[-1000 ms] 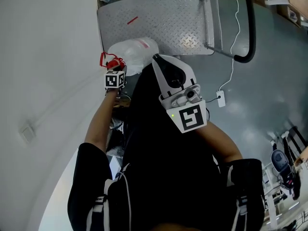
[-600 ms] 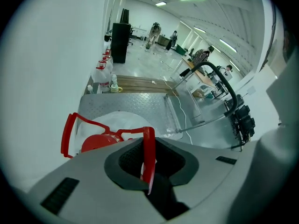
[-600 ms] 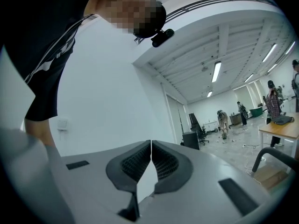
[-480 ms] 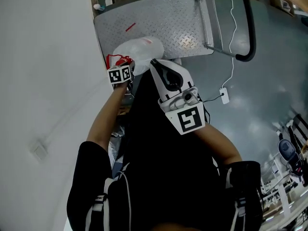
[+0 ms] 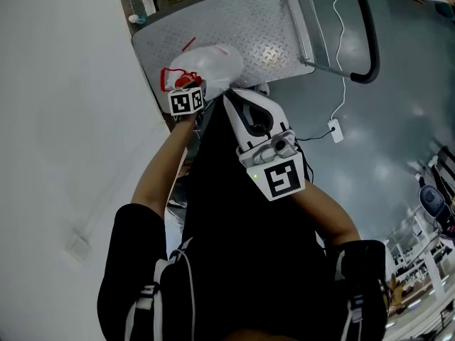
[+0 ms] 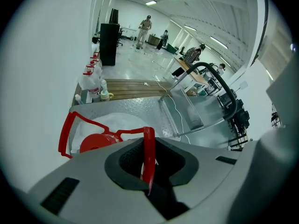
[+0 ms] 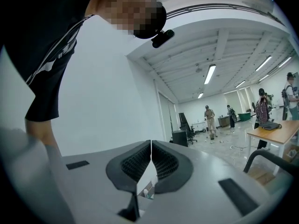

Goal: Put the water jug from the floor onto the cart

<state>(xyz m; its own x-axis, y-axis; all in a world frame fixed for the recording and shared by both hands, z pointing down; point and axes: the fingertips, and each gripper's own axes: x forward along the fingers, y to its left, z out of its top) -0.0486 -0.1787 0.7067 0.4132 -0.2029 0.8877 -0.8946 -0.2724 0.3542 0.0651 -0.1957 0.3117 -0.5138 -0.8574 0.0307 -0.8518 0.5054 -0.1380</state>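
**Q:** Head view, first entry?
**A:** Water jug (image 5: 212, 61): pale body, red fittings. It is over the near edge of the cart (image 5: 245, 23), above the checker-plate deck. Whether its base touches the plate cannot be told from here. The left gripper (image 5: 188, 99) is at the jug's top. The right gripper (image 5: 234, 104) is just beside it, in front of the person's body, with no hold on the jug.

**Q:** Left gripper view?
**A:** Jaws clamped on the jug's red carry handle (image 6: 148, 148), a thin strap standing upright between the pads. The red cap (image 6: 93, 143) is low left, with the jug's pale shoulder behind it. The deck beyond is bare. Small bottles (image 6: 93, 84) stand past its far end.

**Q:** Right gripper view?
**A:** Jaws together, nothing between them. It is aimed level at the wall and the open room, and takes no part.

**Q:** Step in hand?
**A:** By judgement, late in the carry: the jug hangs from the left gripper at the cart's edge. Set-down and release remain.

**Q:** Next move?
**A:** Take the jug further in so its whole base has plate beneath it. Lower it upright, then part the left jaws off the strap. One thin handle bears the load, so the jug may swing. Lower it slowly.
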